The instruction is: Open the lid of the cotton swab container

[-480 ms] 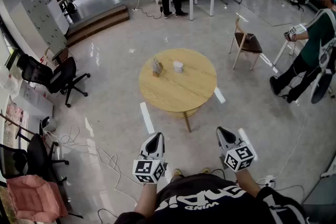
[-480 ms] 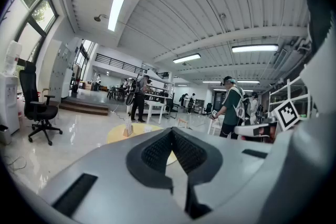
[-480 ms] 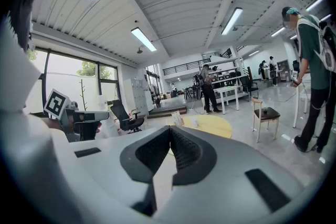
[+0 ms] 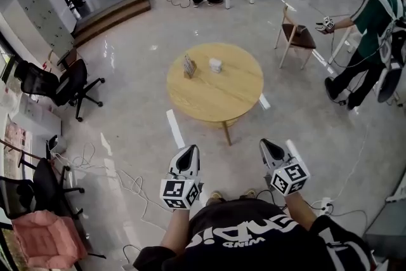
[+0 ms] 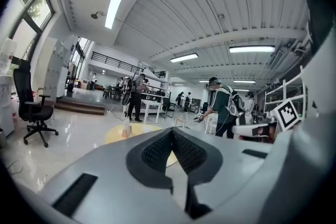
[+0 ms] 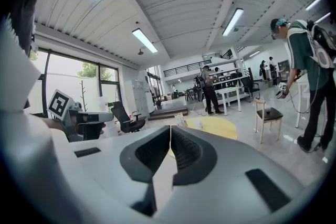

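The small white cotton swab container [image 4: 216,65] stands on the round wooden table [image 4: 222,95], a few steps ahead of me, next to a brown card stand [image 4: 189,66]. My left gripper [image 4: 190,149] and right gripper [image 4: 265,143] are held low in front of my body, side by side, well short of the table. Both are shut with nothing between the jaws. In the left gripper view the jaws [image 5: 172,131] meet in front of the distant table [image 5: 116,135]. In the right gripper view the shut jaws [image 6: 170,128] point toward the table [image 6: 223,127] and the container [image 6: 199,124].
A wooden chair [image 4: 297,41] stands right of the table, with a person in green [image 4: 374,22] beyond it. Black office chairs [image 4: 60,82] and a pink seat [image 4: 44,239] line the left. Cables [image 4: 130,190] lie on the floor near my left foot.
The table and the room sit a little higher in the head view than before. The person in green has shifted at the right. Both grippers stay shut and keep their places.
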Available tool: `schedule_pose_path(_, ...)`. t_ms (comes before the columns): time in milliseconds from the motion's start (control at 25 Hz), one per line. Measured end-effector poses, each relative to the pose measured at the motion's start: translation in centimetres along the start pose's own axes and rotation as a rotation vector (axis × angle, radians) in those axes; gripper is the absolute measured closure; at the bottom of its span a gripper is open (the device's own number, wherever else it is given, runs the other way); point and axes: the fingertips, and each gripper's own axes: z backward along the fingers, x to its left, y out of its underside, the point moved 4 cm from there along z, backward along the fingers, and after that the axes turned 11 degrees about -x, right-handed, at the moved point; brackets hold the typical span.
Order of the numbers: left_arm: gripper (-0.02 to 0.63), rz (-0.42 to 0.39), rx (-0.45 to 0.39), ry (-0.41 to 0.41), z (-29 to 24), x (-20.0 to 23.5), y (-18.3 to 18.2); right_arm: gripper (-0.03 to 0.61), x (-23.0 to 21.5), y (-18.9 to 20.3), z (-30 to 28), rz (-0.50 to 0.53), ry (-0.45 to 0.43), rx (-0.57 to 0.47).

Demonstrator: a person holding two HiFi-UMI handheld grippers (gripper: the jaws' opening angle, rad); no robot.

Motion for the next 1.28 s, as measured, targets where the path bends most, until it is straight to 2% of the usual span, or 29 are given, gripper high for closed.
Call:
schedule_pose_path(200,0.603,-0.015,0.003,0.048,-0.6,1.9,0.3,0.575,1.4,0.7,-1.4,0.013,0.016,-0.026)
schedule_pose_path(360,0.603,-0.028,0.016,0.1,-0.9,3.4,0.5,0.575,2.7,1.3,-1.7,0.014,0.066,-0.047)
schedule_pose_path(640,0.603,-0.019,0.02,0.11,-2.0,5.8,0.7,0.575,2.9,2.0,-3.7,0.006,0.079,-0.044)
schedule_pose_path(920,0.603,-0.024,0.016,0.116,-5.7,7.6,1.1,0.575,0.2,1.6,-7.6,0.022,0.099,-0.061)
schedule_pose_path(1280,0.603,-0.025,0.015,0.103,-12.5,9.2,1.5,0.575,-5.5,1.2,-13.3,0.033,0.075,-0.045)
